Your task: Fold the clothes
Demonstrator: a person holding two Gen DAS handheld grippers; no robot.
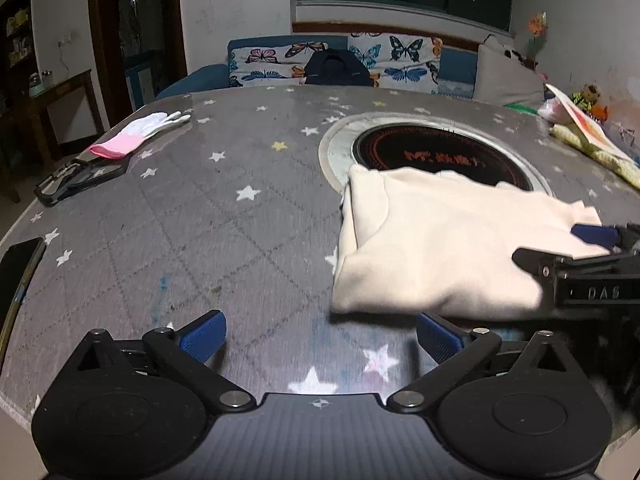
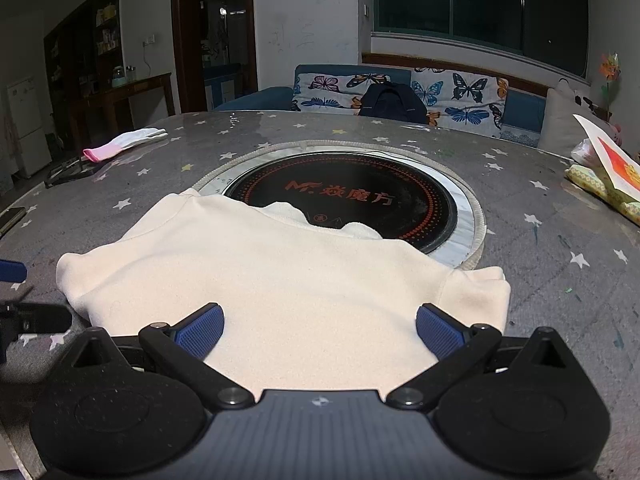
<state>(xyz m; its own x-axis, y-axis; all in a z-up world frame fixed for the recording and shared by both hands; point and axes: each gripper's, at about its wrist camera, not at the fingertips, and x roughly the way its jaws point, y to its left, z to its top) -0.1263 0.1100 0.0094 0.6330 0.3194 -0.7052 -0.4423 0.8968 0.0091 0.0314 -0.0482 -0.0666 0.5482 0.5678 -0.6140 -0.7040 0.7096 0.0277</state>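
A cream garment (image 2: 280, 280) lies folded into a flat bundle on the grey star-patterned table (image 2: 540, 248), its far edge over the round black hotplate (image 2: 352, 196). My right gripper (image 2: 320, 332) is open and empty, its blue pads above the garment's near edge. In the left wrist view the garment (image 1: 436, 248) lies to the right. My left gripper (image 1: 320, 336) is open and empty over bare table just left of the garment's near corner. The right gripper (image 1: 568, 248) shows at the right edge, over the garment.
A white and pink glove (image 1: 136, 134) and a black frame (image 1: 76, 178) lie at the table's far left. A phone (image 1: 18, 272) lies at the left edge. Yellow cloth and a card (image 2: 608, 184) sit at the right. A butterfly-print sofa (image 2: 400, 92) stands behind the table.
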